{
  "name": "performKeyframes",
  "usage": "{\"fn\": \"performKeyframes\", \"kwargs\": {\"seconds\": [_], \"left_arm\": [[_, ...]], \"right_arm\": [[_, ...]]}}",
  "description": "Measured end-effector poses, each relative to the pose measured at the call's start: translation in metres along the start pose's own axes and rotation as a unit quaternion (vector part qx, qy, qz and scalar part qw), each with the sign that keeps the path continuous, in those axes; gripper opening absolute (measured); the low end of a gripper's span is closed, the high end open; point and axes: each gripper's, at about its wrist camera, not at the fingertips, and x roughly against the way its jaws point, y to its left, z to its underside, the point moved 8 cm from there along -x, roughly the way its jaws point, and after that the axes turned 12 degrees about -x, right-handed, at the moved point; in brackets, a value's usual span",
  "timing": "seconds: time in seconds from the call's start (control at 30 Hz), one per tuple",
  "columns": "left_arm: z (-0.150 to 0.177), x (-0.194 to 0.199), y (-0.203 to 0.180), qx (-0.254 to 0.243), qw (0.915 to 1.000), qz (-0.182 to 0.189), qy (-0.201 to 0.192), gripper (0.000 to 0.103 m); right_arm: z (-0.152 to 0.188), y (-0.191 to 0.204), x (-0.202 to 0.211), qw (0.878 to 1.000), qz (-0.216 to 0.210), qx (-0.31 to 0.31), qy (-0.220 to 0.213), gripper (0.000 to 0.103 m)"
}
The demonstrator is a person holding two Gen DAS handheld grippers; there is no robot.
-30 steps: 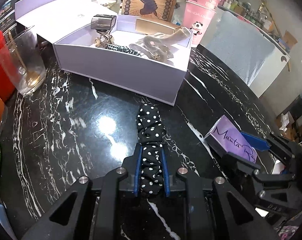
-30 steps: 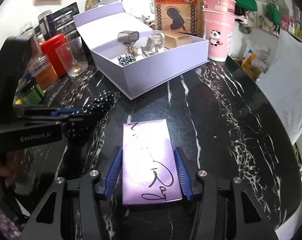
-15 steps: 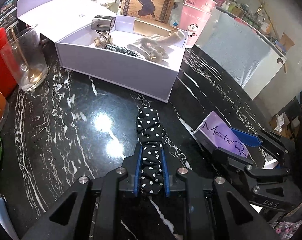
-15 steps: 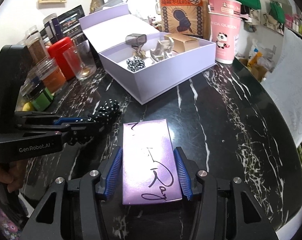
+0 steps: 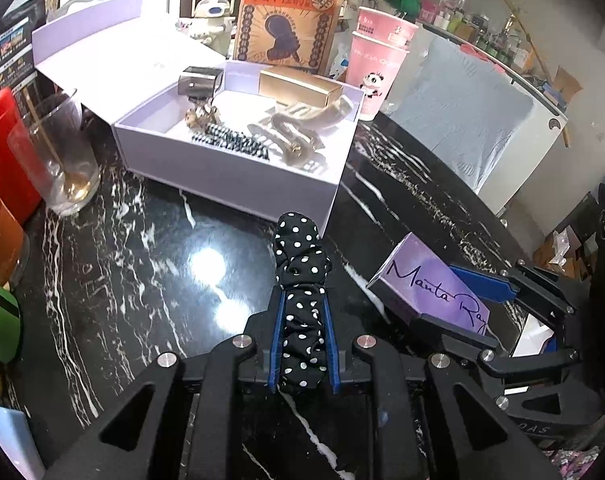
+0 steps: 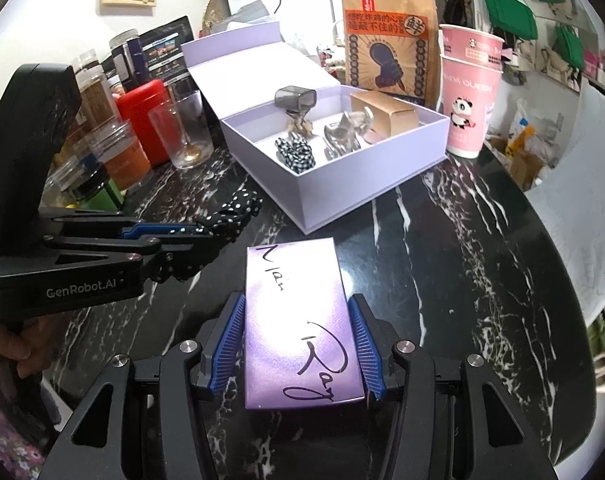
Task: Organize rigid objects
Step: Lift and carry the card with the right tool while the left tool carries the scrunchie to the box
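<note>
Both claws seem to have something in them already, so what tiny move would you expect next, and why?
Probably carrying the polka-dot scrunchie forward over the open lilac box. The left gripper is shut on it, the box lies straight ahead, and hair clips and a striped scrunchie already sit inside. The right gripper clamps the purple carton, which could follow.
</note>
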Motion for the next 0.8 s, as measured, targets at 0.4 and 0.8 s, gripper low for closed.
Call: {"fn": "performKeyframes", "kwargs": {"seconds": [0.4, 0.8], "left_arm": [[-0.025, 0.015, -0.005, -0.015, 0.9996, -0.002, -0.023, 0.018], [-0.057, 0.027, -0.005, -0.025, 0.9987, -0.005, -0.045, 0.018]], "right_arm": [[-0.017, 0.005, 0.01, 1.0, -0.006, 0.011, -0.01, 0.052], [-0.049, 0.012, 0.022, 0.999, -0.014, 0.039, -0.035, 0.052]]}}
